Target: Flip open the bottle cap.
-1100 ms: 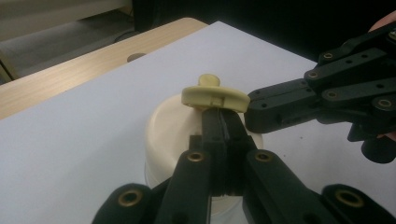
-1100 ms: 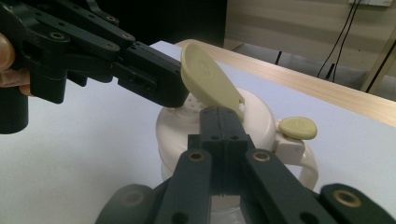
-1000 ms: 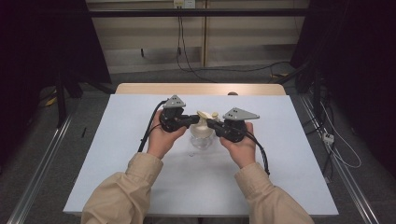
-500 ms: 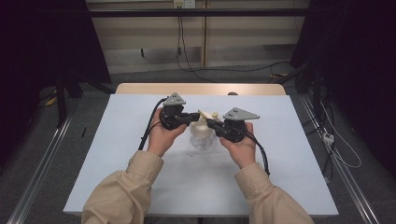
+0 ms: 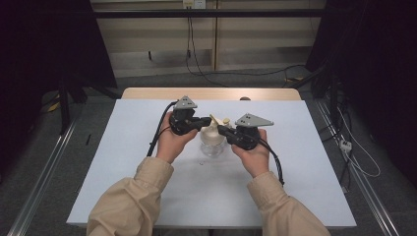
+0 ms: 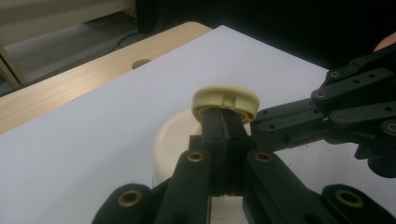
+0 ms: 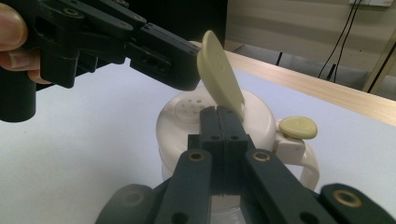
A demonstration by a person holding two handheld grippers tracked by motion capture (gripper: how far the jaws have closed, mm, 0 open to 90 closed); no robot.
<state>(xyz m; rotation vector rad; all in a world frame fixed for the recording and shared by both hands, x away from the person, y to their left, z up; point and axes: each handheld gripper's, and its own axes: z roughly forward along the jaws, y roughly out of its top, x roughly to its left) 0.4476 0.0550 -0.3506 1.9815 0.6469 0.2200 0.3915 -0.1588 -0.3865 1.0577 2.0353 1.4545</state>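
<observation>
A clear shaker jar (image 5: 212, 146) with a cream domed lid (image 7: 187, 116) stands on the white table. Its yellowish flip flap (image 7: 219, 74) is tilted up and shows several sprinkle holes (image 7: 189, 108) under it. My left gripper (image 6: 225, 116) is shut on the edge of that flap (image 6: 226, 99) and comes in from the left in the high view (image 5: 205, 123). My right gripper (image 7: 223, 113) is shut, its tips resting against the lid at the base of the flap, and comes in from the right (image 5: 222, 130). A second small yellow cap (image 7: 298, 127) lies shut over the jar's handle.
The white table top (image 5: 123, 147) stretches wide around the jar. A wooden strip (image 5: 147, 93) runs along its far edge. Cables (image 5: 157, 132) trail from both grippers toward the person's sleeves (image 5: 128, 206). Dark curtains and floor rails flank the table.
</observation>
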